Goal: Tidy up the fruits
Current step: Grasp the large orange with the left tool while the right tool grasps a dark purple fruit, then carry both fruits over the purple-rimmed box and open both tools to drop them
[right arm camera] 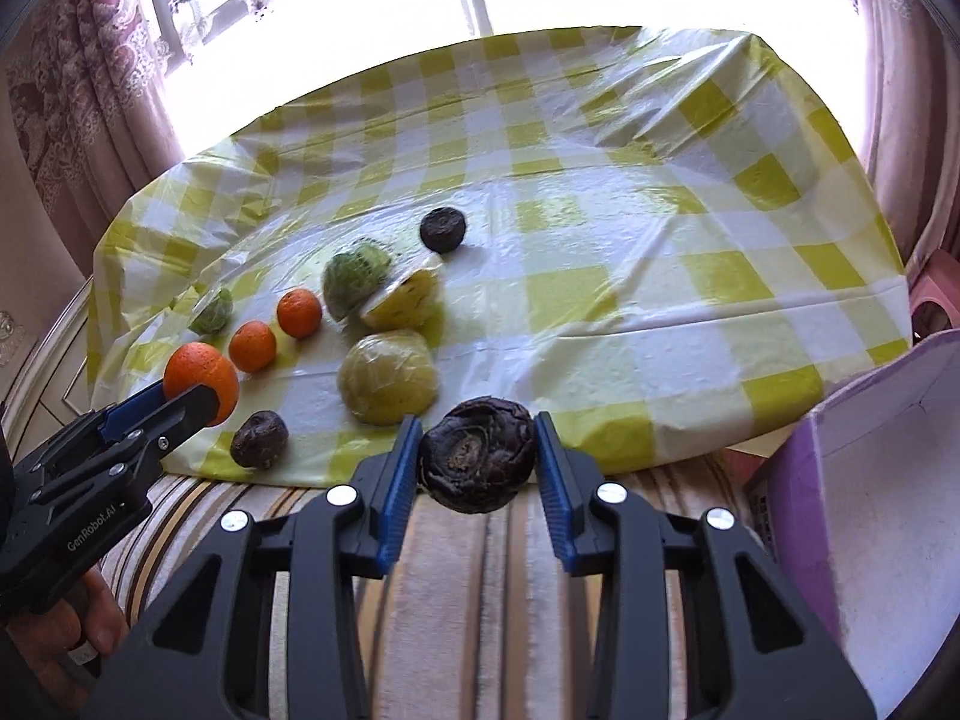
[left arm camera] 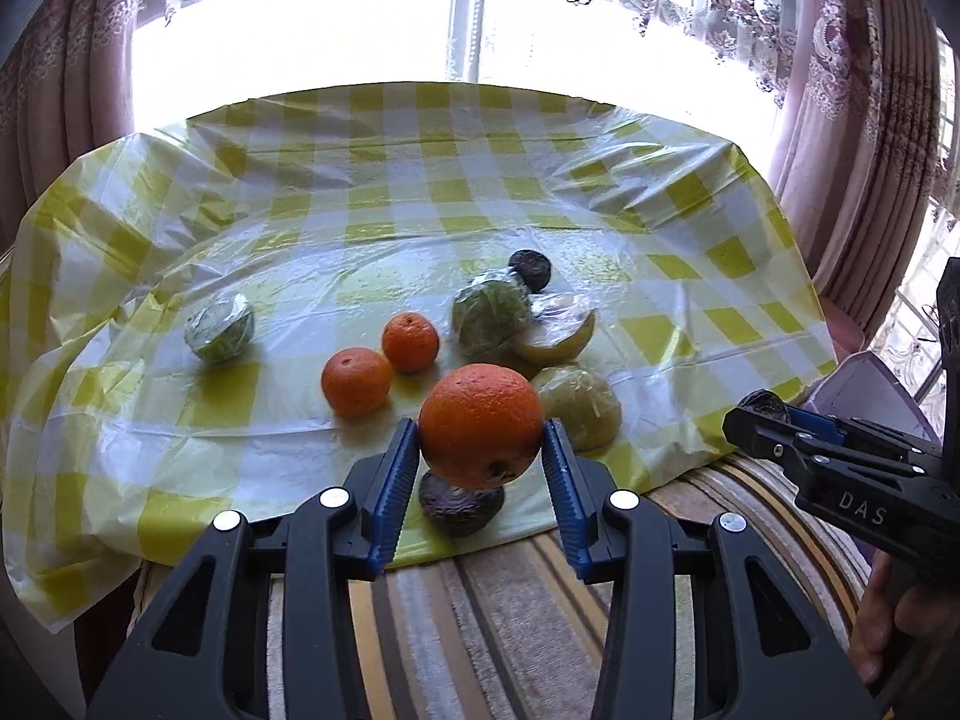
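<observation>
- Two grippers each clamp a fruit: the left gripper [left arm camera: 480, 450] holds a large orange [left arm camera: 480, 423] between its blue pads, lifted above the near edge of the checked tablecloth [left arm camera: 420, 192]; the right gripper [right arm camera: 477, 456] is closed on a dark wrinkled fruit [right arm camera: 477, 453].
- Only the right wrist view shows a pale purple box [right arm camera: 870, 480] clearly, at the right beside the table; its inside is hard to make out.
- Only the left wrist view shows the dark fruit [left arm camera: 459, 504] lying just under the held orange.
- Readable writing: "DAS" on the right gripper's body in the left view, "GenRobot.AI" on the left gripper's body in the right view.
- Still on the cloth: two small oranges [left arm camera: 384, 363], plastic-wrapped green and yellow fruits [left arm camera: 528, 324], another dark fruit [left arm camera: 531, 269].
</observation>
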A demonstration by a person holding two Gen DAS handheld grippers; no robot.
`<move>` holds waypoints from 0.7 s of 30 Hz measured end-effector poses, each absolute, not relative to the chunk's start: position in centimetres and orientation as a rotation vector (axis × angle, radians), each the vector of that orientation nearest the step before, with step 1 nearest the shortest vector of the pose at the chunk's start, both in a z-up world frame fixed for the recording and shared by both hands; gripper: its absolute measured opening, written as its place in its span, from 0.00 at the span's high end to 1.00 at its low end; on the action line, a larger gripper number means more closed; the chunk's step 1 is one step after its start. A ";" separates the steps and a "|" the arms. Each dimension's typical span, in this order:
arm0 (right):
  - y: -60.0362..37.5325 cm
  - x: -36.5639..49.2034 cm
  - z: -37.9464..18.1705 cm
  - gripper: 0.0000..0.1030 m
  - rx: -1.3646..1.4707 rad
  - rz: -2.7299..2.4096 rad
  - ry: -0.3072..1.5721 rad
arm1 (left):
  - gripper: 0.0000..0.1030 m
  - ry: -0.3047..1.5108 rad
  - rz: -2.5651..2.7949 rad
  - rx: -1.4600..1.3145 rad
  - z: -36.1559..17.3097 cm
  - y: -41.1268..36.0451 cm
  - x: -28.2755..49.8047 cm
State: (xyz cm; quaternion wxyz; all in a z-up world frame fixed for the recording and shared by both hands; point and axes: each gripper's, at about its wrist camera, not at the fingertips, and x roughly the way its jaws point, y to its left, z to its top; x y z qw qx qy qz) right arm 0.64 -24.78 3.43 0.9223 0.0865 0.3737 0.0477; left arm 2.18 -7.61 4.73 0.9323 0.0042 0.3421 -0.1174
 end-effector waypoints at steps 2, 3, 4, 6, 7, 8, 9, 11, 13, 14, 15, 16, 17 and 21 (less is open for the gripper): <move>-28.0 0.1 3.8 0.63 0.207 0.028 0.760 | 0.61 0.692 -0.306 0.041 5.1 -10.2 2.4; -29.6 -0.2 3.9 0.63 0.220 -0.010 0.756 | 0.61 0.687 -0.342 0.057 5.3 -11.6 2.5; -31.2 -0.5 3.9 0.63 0.231 -0.048 0.756 | 0.61 0.685 -0.382 0.072 5.4 -13.2 2.6; -34.5 -1.2 3.7 0.63 0.261 -0.124 0.759 | 0.61 0.690 -0.468 0.092 5.5 -16.2 2.8; -36.1 -1.6 3.5 0.63 0.267 -0.161 0.761 | 0.61 0.694 -0.513 0.100 5.4 -17.9 2.8; -37.6 -1.9 3.3 0.63 0.276 -0.198 0.767 | 0.61 0.699 -0.554 0.113 5.2 -19.5 2.9; -39.2 -2.3 3.0 0.63 0.289 -0.235 0.772 | 0.61 0.702 -0.593 0.134 5.1 -21.2 2.9; -41.7 -3.0 2.3 0.63 0.300 -0.301 0.796 | 0.61 0.711 -0.675 0.167 4.7 -24.5 2.6; -43.8 -3.5 1.3 0.63 0.310 -0.356 0.839 | 0.61 0.722 -0.743 0.206 4.1 -27.5 2.3; -44.7 -3.7 0.6 0.63 0.325 -0.374 0.864 | 0.61 0.728 -0.774 0.225 3.7 -28.9 2.2; -45.6 -3.9 0.0 0.63 0.347 -0.385 0.890 | 0.61 0.738 -0.806 0.237 3.3 -30.2 2.0; -46.3 -4.2 -0.5 0.63 0.379 -0.391 0.909 | 0.61 0.751 -0.833 0.249 2.9 -31.5 1.8; -46.7 -4.4 -0.9 0.63 0.405 -0.396 0.926 | 0.61 0.761 -0.854 0.264 2.5 -32.5 1.8; -47.3 -4.5 -2.1 0.62 0.441 -0.396 0.985 | 0.62 0.813 -0.902 0.320 0.7 -35.5 1.9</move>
